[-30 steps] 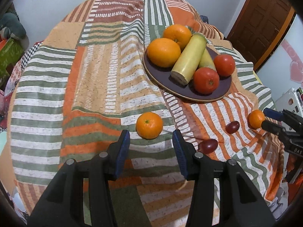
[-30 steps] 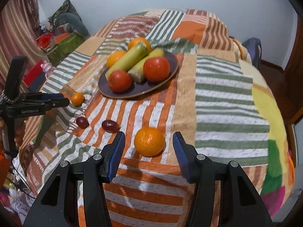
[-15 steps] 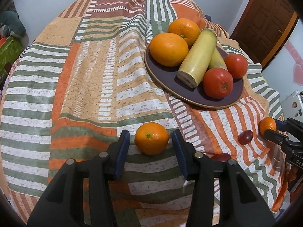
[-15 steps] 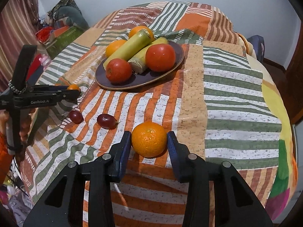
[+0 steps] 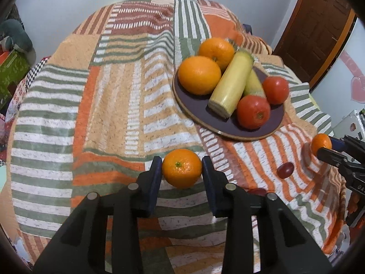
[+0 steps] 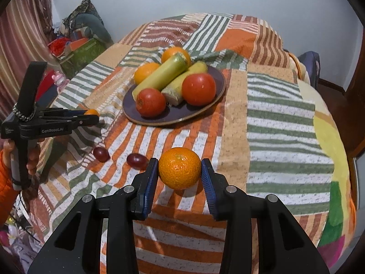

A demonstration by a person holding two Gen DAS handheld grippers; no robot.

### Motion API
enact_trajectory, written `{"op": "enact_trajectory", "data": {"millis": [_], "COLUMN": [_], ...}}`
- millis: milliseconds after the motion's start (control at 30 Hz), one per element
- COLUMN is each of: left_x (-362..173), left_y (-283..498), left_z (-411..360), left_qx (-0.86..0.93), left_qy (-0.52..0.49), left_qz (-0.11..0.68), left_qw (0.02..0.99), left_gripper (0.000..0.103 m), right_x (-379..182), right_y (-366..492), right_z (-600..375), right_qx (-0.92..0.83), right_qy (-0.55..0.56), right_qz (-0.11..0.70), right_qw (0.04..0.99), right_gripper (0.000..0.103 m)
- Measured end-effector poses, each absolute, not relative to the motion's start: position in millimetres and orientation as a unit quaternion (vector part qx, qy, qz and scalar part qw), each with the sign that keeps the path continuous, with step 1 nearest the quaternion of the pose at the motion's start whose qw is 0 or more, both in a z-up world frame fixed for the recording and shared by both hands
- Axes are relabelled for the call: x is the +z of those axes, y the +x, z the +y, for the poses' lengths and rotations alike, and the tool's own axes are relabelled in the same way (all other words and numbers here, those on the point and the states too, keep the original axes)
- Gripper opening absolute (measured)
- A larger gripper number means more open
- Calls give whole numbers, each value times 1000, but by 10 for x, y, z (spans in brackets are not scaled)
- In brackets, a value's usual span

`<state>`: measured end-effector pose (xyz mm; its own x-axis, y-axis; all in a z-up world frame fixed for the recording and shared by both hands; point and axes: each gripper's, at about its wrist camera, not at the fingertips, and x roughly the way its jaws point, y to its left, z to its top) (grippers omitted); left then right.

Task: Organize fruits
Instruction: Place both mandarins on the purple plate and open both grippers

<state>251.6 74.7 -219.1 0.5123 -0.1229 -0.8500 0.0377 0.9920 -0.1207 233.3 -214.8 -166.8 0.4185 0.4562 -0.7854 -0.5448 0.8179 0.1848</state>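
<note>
Tangerines sit clamped between both sets of fingers: the left gripper (image 5: 182, 167) holds one tangerine (image 5: 182, 168), the right gripper (image 6: 179, 170) another tangerine (image 6: 179, 168), each raised just above the striped bedspread (image 6: 273, 123), plate (image 6: 203, 104) beyond the fingertips.

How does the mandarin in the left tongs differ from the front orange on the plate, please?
The mandarin is smaller and clamped in the left tongs; the front orange is larger and rests on the plate beside a pale squash. Both are round and orange-skinned.
</note>
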Motion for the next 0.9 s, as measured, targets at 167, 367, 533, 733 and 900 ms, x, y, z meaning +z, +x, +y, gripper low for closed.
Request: {"op": "enact_trajectory", "data": {"millis": [167, 367, 533, 733, 900], "left_x": [-1989, -1872, -1850, -1923, -2041], "left_y": [2567, 2716, 2873, 3096, 3247], "left_z": [693, 637, 617, 580, 571], "left_qx": [-51, -56, -57, -52, -51], "left_qy": [-36, -38, -39, -34, -41], "left_qz": [472, 458, 455, 460, 470], "left_qw": [880, 886, 888, 885, 880], "left_gripper": [35, 35, 35, 35, 35], "right_x": [-1564, -1379, -1280, -1288, -1350], "right_y": [2450, 2589, 2756, 3033, 3234], "right_z": [-2137, -2104, -2084, -2065, -2061], "right_qx": [296, 298, 297, 288, 281], "right_qy": [-47, -52, -51, -51, -51], "right_qz": [433, 402, 381, 374, 379], "right_qw": [850, 864, 874, 880, 880], "right_gripper": [35, 35, 35, 35, 35]}}
